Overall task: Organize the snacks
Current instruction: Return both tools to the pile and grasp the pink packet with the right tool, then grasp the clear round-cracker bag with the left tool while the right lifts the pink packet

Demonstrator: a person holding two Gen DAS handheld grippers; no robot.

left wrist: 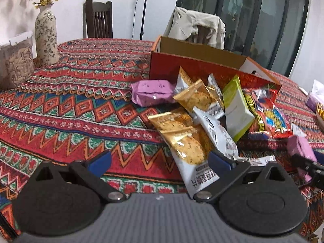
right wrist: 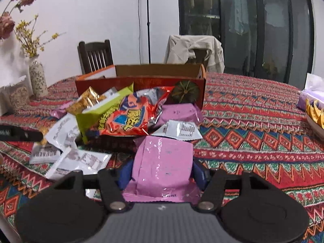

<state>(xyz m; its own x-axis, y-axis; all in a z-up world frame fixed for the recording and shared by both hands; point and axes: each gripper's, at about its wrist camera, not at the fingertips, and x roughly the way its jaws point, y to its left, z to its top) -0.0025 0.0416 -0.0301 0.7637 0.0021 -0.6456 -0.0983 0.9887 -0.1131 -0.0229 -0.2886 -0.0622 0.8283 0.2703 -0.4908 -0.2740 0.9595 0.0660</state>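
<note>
left wrist view: the left gripper [left wrist: 160, 162] hangs with jaws wide and empty over the tabletop [left wrist: 66, 109], its right tip touching or just over the cracker packet [left wrist: 188, 151]. dropping lower could snag that packet and drag the loose pile; open cloth lies to the left.

right wrist view: the right gripper [right wrist: 162, 174] has its jaws pressed on the pink packet [right wrist: 163, 162], seemingly gripped low down, though the contact is half hidden. slick foil could slip out. the red box [right wrist: 141, 85] stands behind the heap, so lifting high clears its wall; the right side is free.
</note>
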